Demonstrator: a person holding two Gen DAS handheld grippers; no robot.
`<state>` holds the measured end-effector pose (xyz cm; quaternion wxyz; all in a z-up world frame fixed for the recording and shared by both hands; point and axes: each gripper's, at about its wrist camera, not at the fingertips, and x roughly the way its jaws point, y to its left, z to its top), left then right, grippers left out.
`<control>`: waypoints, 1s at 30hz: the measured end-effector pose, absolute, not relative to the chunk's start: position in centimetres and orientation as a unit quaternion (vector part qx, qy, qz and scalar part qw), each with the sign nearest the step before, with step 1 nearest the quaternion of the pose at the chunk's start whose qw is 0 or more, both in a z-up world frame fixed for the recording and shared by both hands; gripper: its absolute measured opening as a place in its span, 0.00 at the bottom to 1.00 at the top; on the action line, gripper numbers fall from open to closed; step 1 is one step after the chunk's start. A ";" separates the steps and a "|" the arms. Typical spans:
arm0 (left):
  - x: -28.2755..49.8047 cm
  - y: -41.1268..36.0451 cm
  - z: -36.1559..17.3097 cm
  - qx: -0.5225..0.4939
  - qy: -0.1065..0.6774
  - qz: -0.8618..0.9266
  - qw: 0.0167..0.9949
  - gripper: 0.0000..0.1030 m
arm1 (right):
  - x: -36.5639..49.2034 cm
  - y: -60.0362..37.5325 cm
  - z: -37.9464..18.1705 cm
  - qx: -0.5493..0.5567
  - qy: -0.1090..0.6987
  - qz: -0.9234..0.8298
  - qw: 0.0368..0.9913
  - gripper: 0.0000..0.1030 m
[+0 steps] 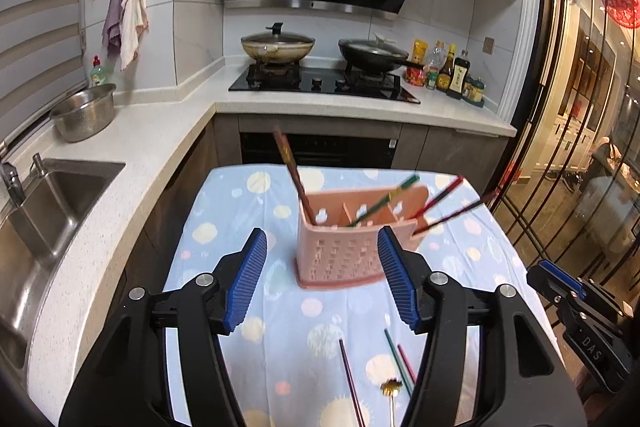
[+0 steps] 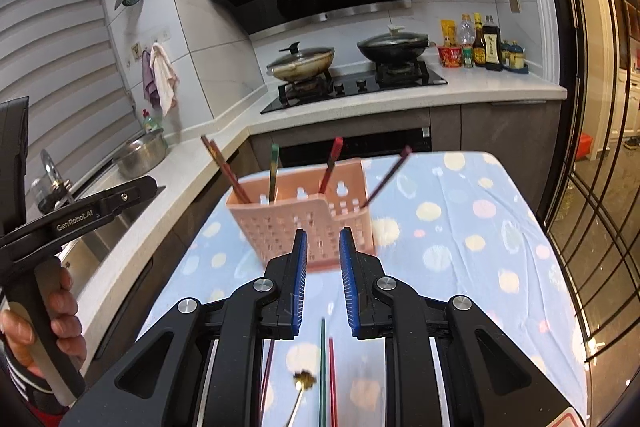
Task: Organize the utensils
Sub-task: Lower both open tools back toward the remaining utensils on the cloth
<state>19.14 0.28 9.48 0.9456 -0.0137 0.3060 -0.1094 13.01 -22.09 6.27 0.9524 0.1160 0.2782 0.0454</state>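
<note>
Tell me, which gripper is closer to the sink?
Left. The left gripper hangs over the table on the sink side; the right gripper is farther, toward the glass doors.

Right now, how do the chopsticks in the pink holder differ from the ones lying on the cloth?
The chopsticks in the pink holder stand leaning, tips inside; the loose chopsticks lie flat on the cloth. The held ones spread across several compartments; the loose ones lie close together beside a gold utensil. Both sets mix colours: red, green, purple.

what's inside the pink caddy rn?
Pink caddy holds chopsticks leaning out: brown pair, green, red, dark one. Their lower ends are hidden by the walls.
</note>
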 end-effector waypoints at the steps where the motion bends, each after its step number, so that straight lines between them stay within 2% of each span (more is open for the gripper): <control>1: 18.7 0.3 8.9 -0.012 0.311 -0.111 0.944 0.55 | 12.3 -22.2 5.7 0.118 0.285 0.045 0.950 0.17; 4: 17.1 0.2 7.0 -0.009 0.332 -0.113 0.937 0.58 | 10.2 -22.3 3.6 0.124 0.309 0.044 0.942 0.17; 17: 10.3 -1.6 -2.3 0.020 0.430 -0.134 0.892 0.58 | 2.8 -21.4 -5.3 0.092 0.422 0.034 0.901 0.17; 30: 5.7 -2.5 -9.2 0.032 0.513 -0.148 0.845 0.60 | 0.7 -19.6 -8.9 0.083 0.479 0.065 0.871 0.17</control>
